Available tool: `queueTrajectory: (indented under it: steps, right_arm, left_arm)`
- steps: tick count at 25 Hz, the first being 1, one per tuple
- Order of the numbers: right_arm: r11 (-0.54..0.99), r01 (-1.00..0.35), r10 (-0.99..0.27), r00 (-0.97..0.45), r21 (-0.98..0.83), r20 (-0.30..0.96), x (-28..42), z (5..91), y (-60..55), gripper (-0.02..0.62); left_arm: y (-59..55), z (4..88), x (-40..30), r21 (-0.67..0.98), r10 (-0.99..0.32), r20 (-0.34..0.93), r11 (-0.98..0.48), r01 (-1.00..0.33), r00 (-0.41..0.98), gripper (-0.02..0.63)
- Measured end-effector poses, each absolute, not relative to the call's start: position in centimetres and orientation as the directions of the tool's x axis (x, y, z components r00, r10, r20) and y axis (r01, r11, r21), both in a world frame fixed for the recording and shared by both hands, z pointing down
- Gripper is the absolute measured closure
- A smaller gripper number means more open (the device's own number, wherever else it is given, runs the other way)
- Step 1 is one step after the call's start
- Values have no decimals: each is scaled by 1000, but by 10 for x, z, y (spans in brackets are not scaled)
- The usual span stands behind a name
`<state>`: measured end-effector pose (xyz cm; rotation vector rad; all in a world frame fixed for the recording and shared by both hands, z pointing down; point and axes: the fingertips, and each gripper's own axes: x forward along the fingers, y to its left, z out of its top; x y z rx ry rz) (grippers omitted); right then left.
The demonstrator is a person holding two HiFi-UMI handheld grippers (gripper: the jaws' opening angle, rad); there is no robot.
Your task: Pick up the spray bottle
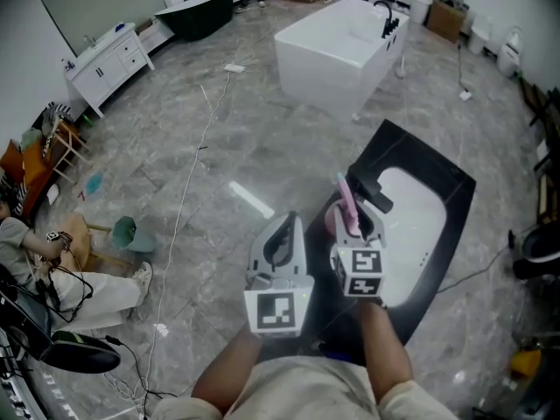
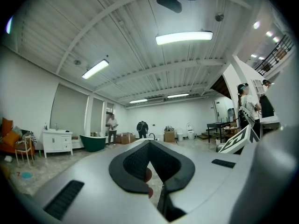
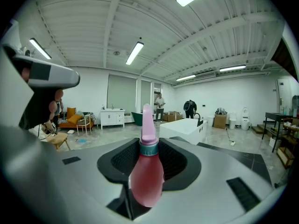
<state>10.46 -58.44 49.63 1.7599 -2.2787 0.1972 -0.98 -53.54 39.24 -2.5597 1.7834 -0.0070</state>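
The spray bottle [image 1: 347,206] has a pink body, a teal collar and a pale pink nozzle. My right gripper [image 1: 354,221] is shut on it and holds it upright above the black-rimmed white basin [image 1: 437,178]. In the right gripper view the bottle [image 3: 147,176] stands between the two dark pads, with its nozzle rising past the tips of the right gripper [image 3: 148,143]. My left gripper [image 1: 287,226] hangs just left of it. Its tips meet and it holds nothing. In the left gripper view the left gripper [image 2: 149,146] closes to a point, with a small reddish patch showing low in the gap.
A white bathtub [image 1: 341,46] stands on the marble floor beyond the basin. A white cable [image 1: 188,182] runs across the floor at the left. A person sits by a wooden stool [image 1: 83,239] at the far left, and a white cabinet [image 1: 109,64] is at the back left.
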Motion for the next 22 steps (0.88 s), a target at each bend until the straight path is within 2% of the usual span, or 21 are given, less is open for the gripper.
queueTrajectory:
  steps: [22]
  right_arm:
    - [225, -973, -971, -220, 51, 89, 135, 370, -496, 457]
  left_arm:
    - [-499, 371, 29, 0, -913, -64, -404, -915, 403, 604]
